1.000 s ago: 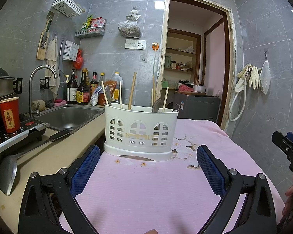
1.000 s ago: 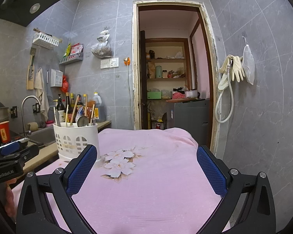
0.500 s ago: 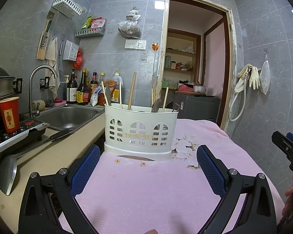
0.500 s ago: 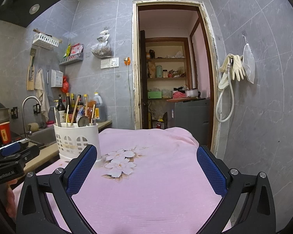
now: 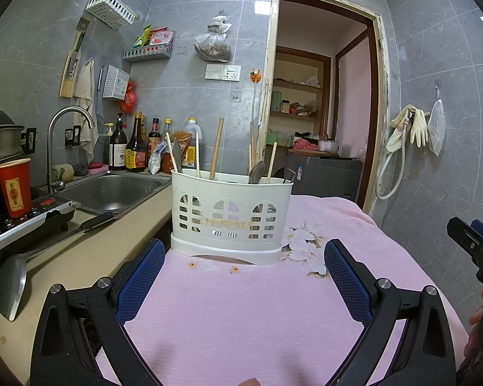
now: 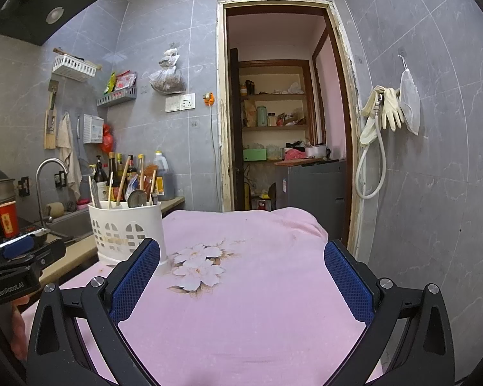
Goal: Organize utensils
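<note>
A white plastic utensil holder (image 5: 230,217) stands upright on the pink floral cloth (image 5: 241,315), holding chopsticks (image 5: 216,148), a metal spoon (image 5: 257,172) and other utensils. It also shows in the right wrist view (image 6: 125,230) at the left. My left gripper (image 5: 244,276) is open and empty, just in front of the holder. My right gripper (image 6: 241,276) is open and empty over bare cloth, to the right of the holder.
A metal spatula (image 5: 19,273) lies on the beige counter at the left, by the sink (image 5: 112,189) and a red cup (image 5: 14,188) on the cooktop. Sauce bottles (image 5: 135,148) line the wall. A doorway (image 6: 286,128) opens behind the table.
</note>
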Motion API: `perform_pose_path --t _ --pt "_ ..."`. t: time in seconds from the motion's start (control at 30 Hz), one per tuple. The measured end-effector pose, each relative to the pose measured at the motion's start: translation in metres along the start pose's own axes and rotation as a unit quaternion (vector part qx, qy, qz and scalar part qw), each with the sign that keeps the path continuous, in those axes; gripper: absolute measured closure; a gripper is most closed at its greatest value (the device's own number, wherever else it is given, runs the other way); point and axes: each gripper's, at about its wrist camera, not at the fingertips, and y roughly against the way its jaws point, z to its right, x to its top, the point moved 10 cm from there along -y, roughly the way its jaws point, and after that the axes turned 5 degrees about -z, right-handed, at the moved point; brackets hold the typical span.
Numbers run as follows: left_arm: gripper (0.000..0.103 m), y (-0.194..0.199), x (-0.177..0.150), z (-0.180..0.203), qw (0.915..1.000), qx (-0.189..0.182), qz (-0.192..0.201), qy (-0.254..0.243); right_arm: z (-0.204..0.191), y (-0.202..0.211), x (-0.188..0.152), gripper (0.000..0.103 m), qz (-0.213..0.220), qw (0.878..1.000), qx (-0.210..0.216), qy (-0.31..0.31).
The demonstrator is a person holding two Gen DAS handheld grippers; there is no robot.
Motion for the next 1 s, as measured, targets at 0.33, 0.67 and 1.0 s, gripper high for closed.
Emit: perform_pose_path --t 0.33,0.67,1.0 --pt "0.006 -0.0001 -0.0004 0.0027 1.0000 -0.001 -0.001 0.002 -0.0004 0.0004 -0.0003 0.000 0.000 1.000 0.000 0.000" --pt "0.006 0.0000 -0.0006 0.0020 1.0000 0.001 0.002 0.003 -0.0011 0.0012 0.0002 0.000 -0.001 1.000 0.001 -0.001" --pt "0.006 -0.0006 0.0004 0.0027 1.0000 0.003 0.003 -0.005 -0.0011 0.0004 -0.0010 0.000 -0.001 1.000 0.000 0.000"
